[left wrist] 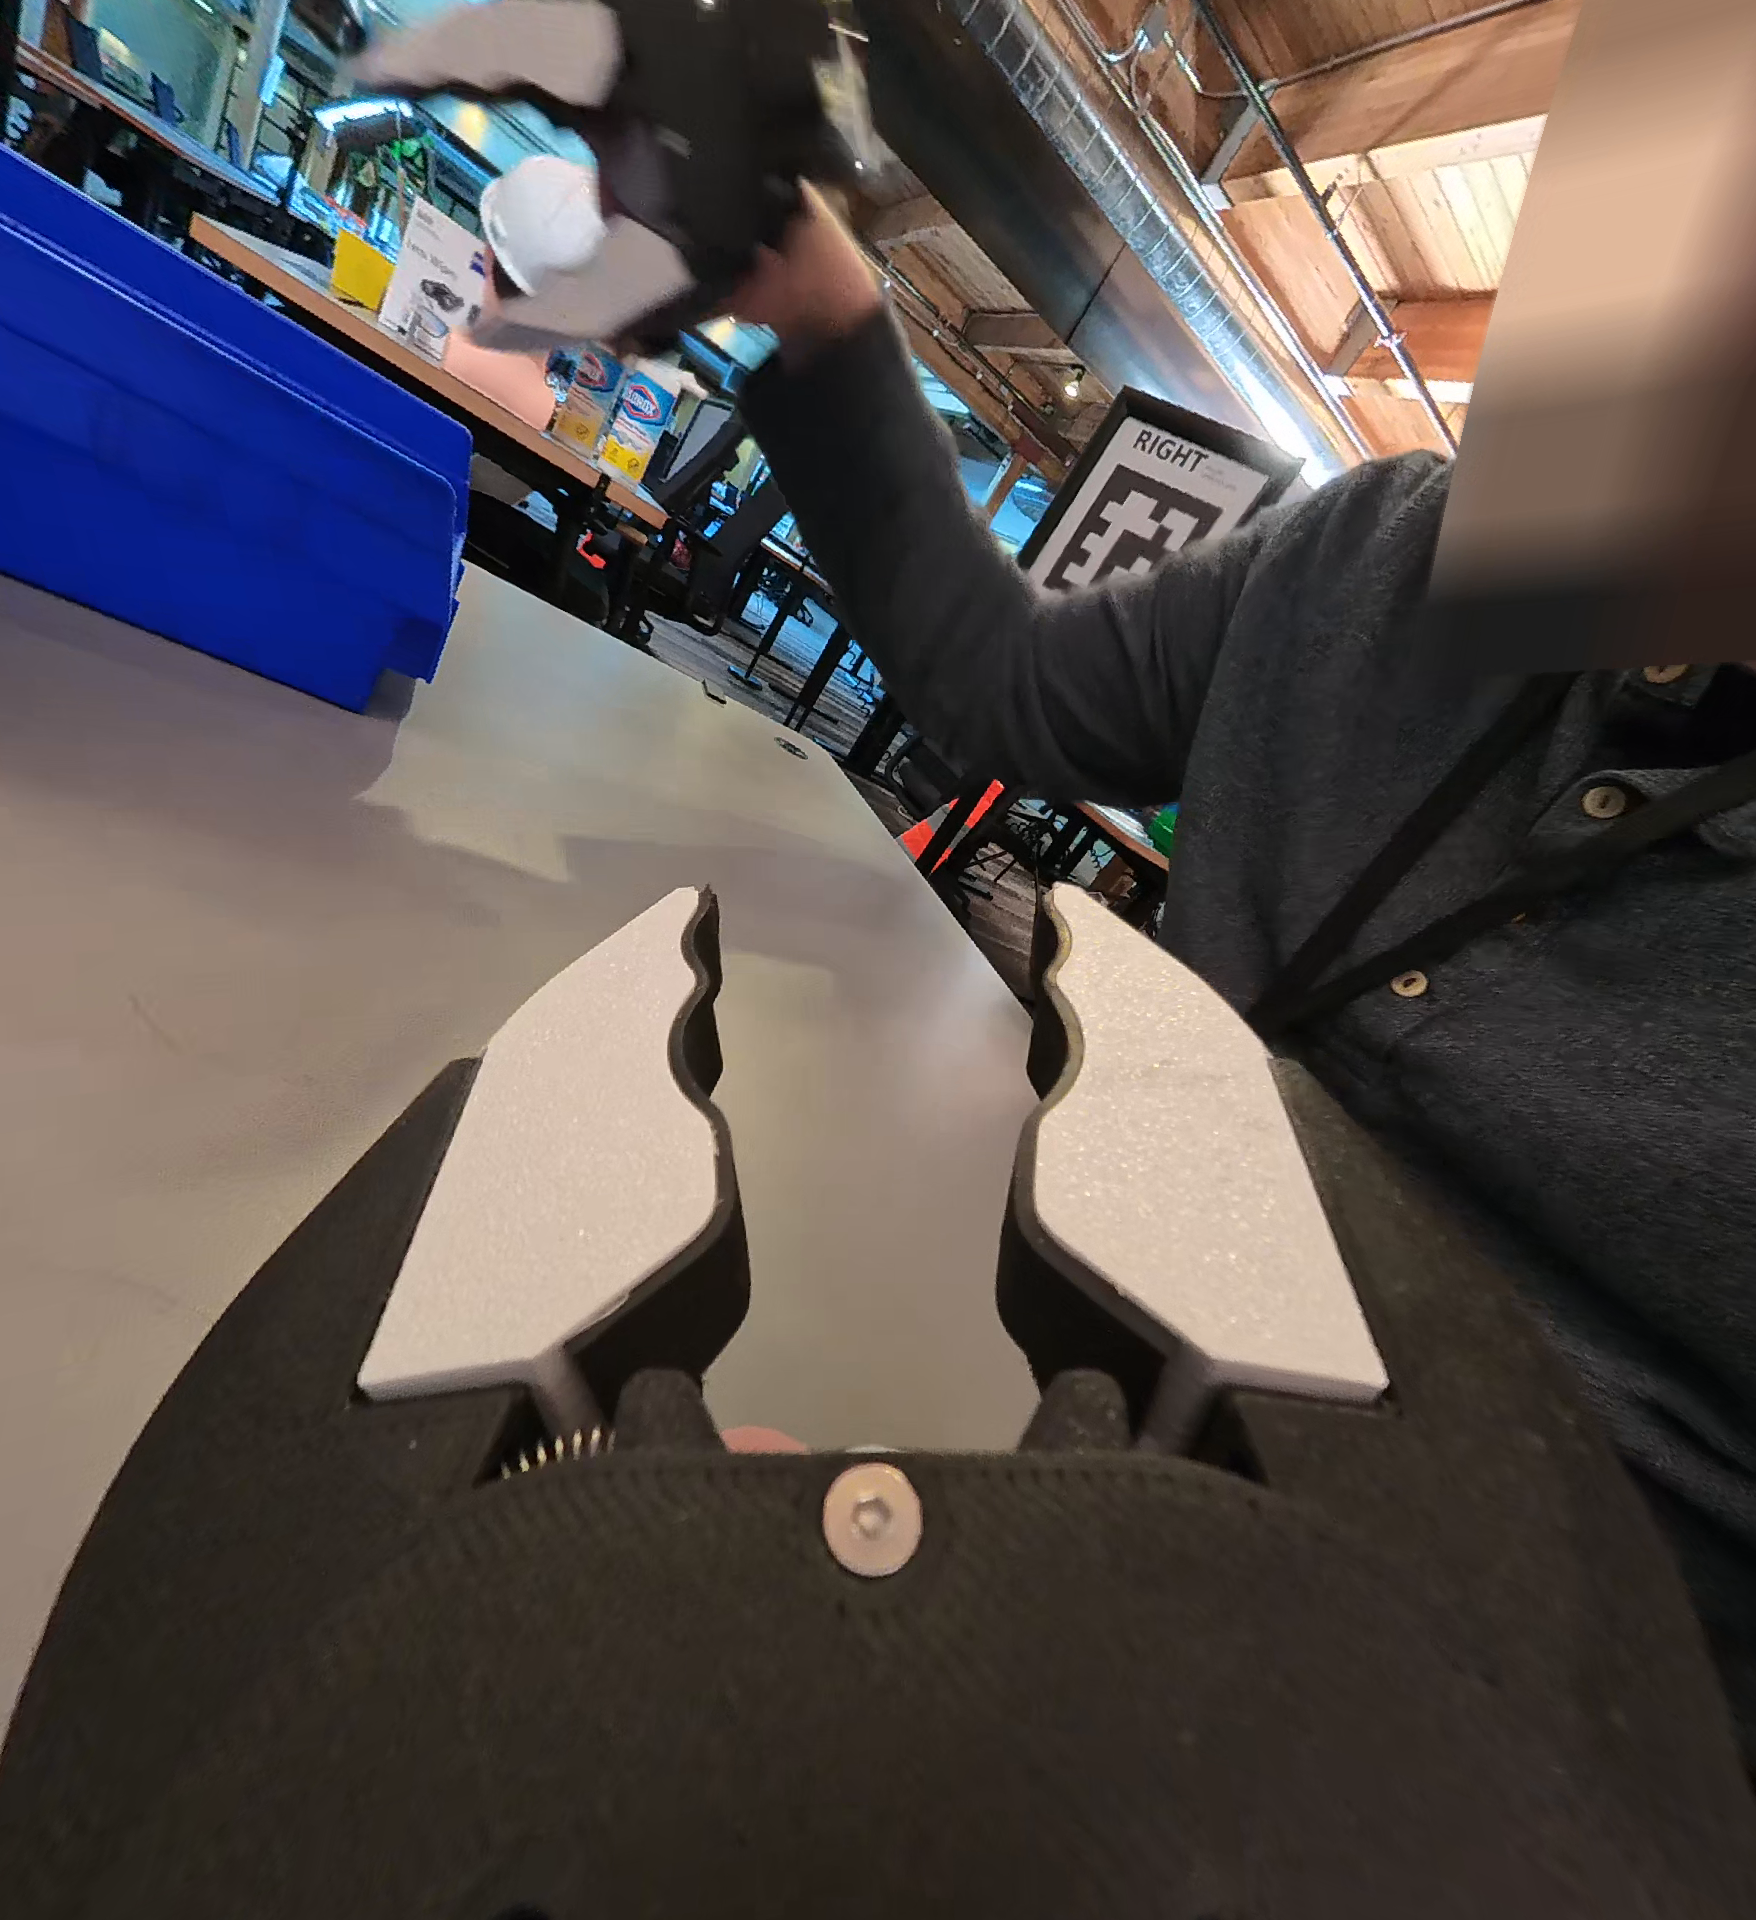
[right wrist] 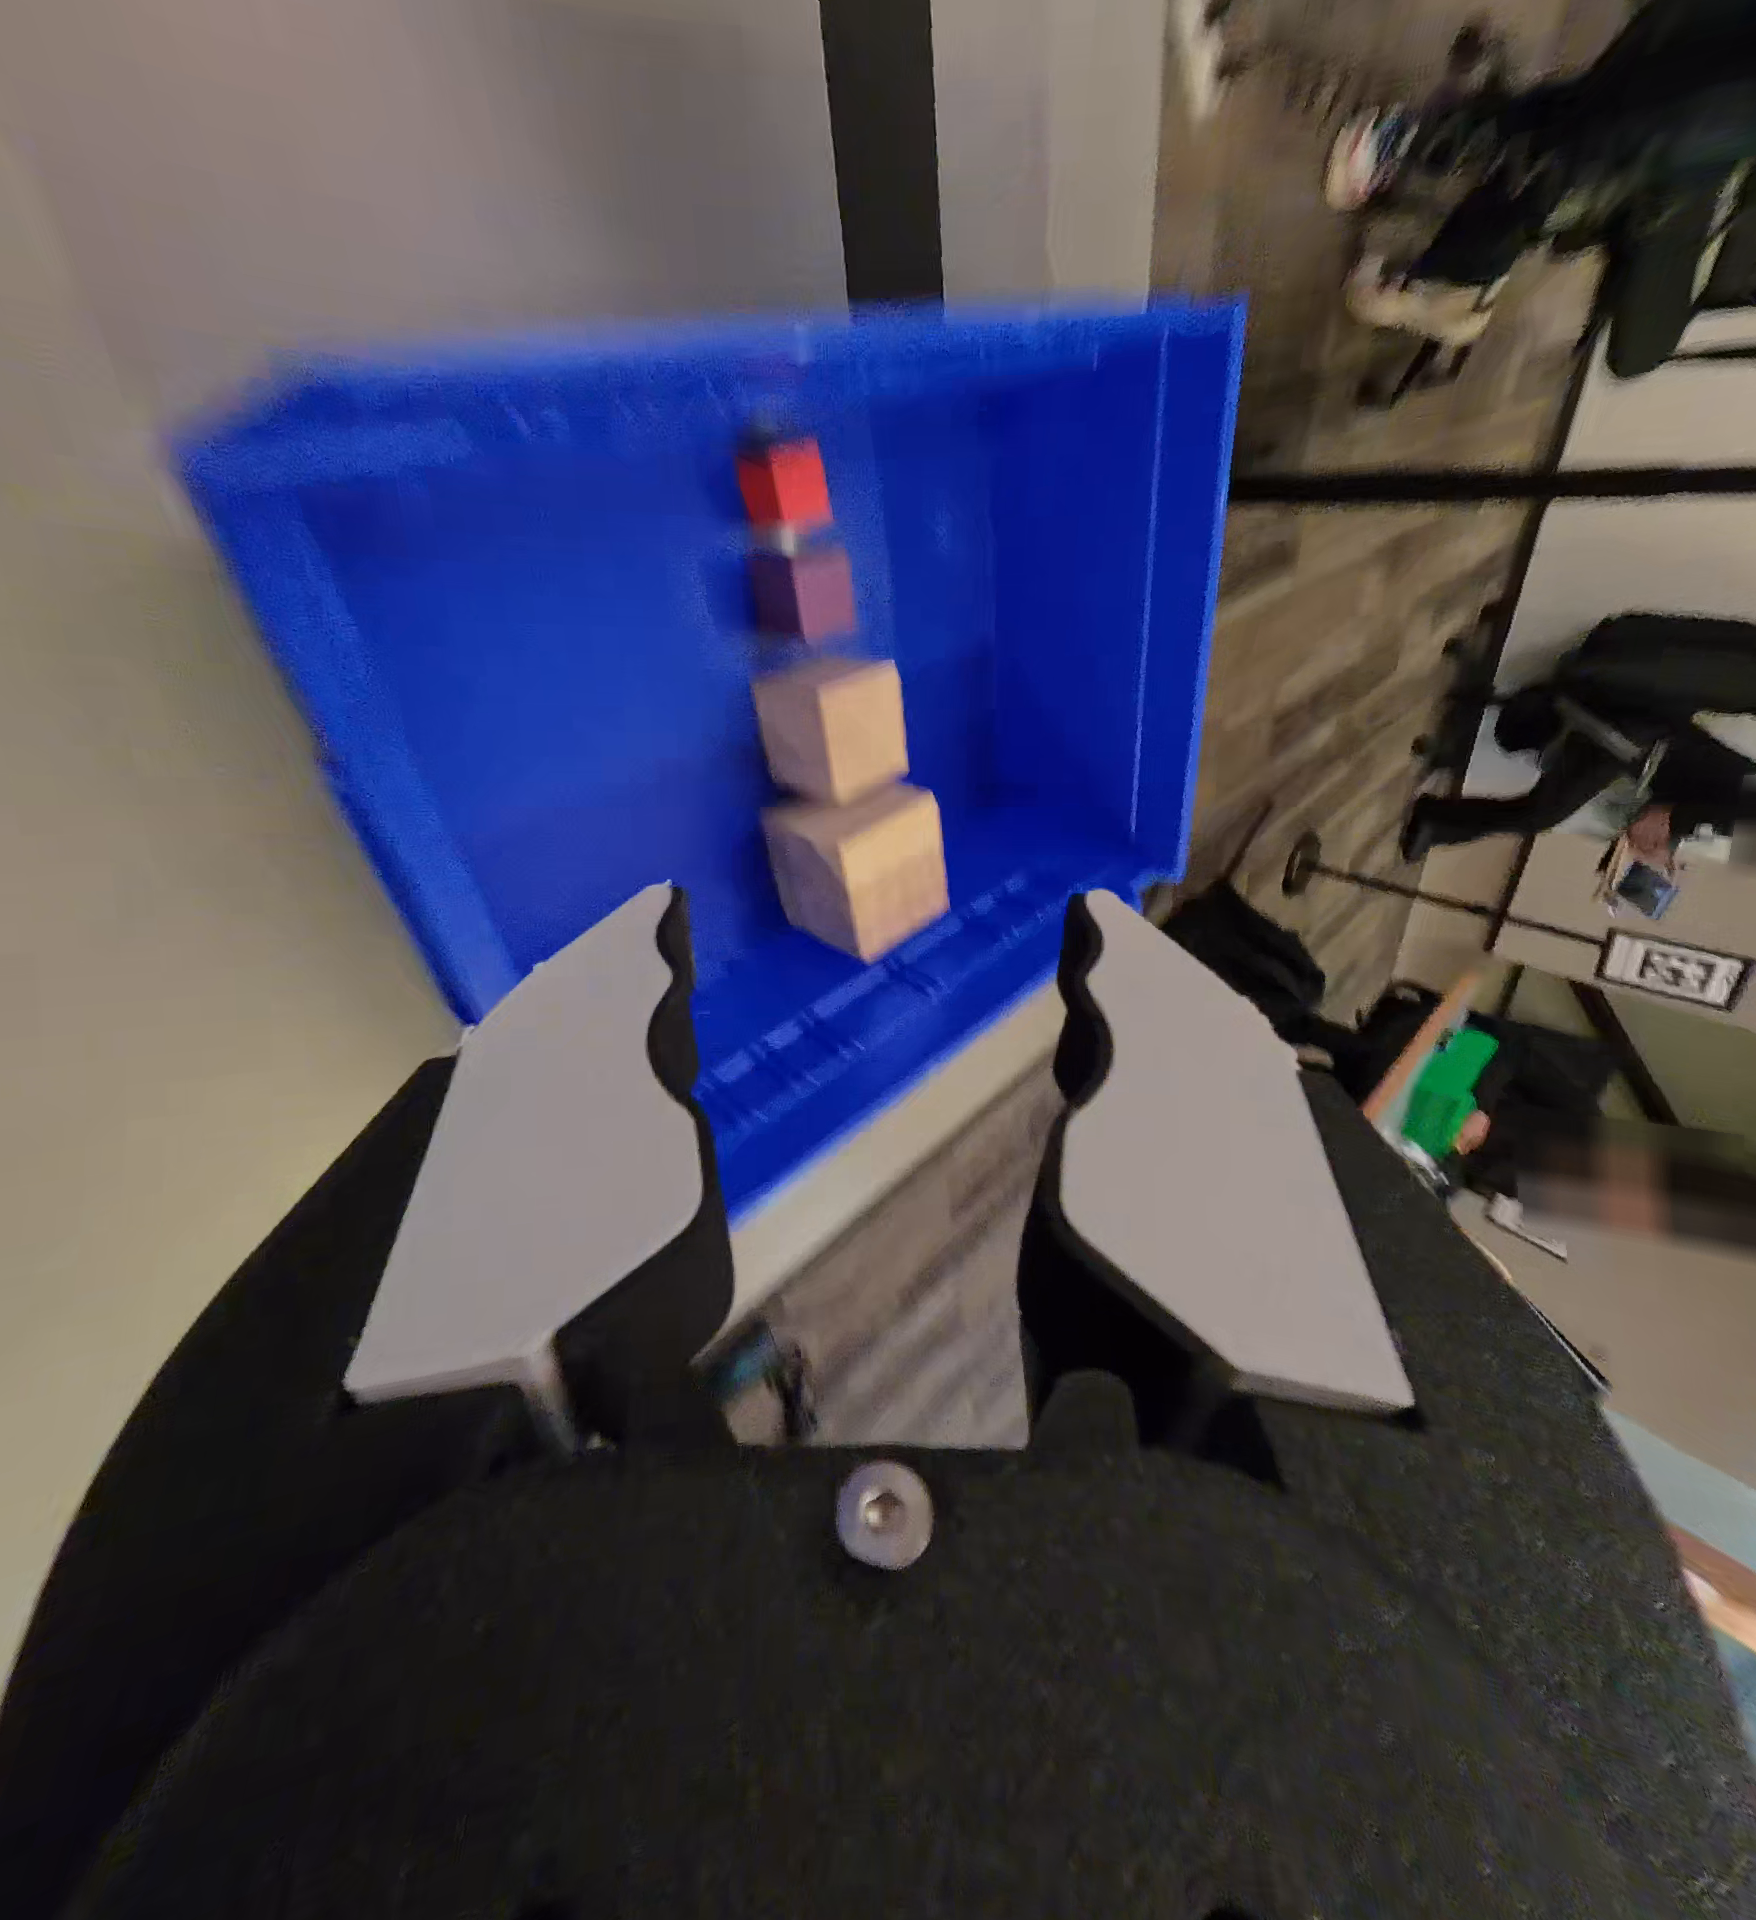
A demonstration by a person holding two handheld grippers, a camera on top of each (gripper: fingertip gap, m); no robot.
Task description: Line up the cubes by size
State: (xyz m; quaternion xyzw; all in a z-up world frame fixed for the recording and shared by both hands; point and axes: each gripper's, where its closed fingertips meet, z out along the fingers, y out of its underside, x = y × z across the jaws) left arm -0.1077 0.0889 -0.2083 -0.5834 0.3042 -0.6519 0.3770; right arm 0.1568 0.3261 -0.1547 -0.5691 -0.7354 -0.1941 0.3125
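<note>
Looks like a big open workshop or lab in an industrial loft: exposed wood ceiling [left wrist: 1393, 239] with a silver duct [left wrist: 1144, 197], long workbenches [left wrist: 500, 405] loaded with boxes and wipe tubs [left wrist: 635, 416], a fiducial marker sign [left wrist: 1154, 499], an orange cone [left wrist: 947, 821], black chairs [right wrist: 1674, 727], wood-pattern floor [right wrist: 1300, 644].

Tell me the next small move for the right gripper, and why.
Probably draw the right gripper back from the blue bin and leave the row alone. Its jaws stand open with nothing between them, and the red cube, purple cube and two wooden cubes already sit in a size-ordered line.
</note>
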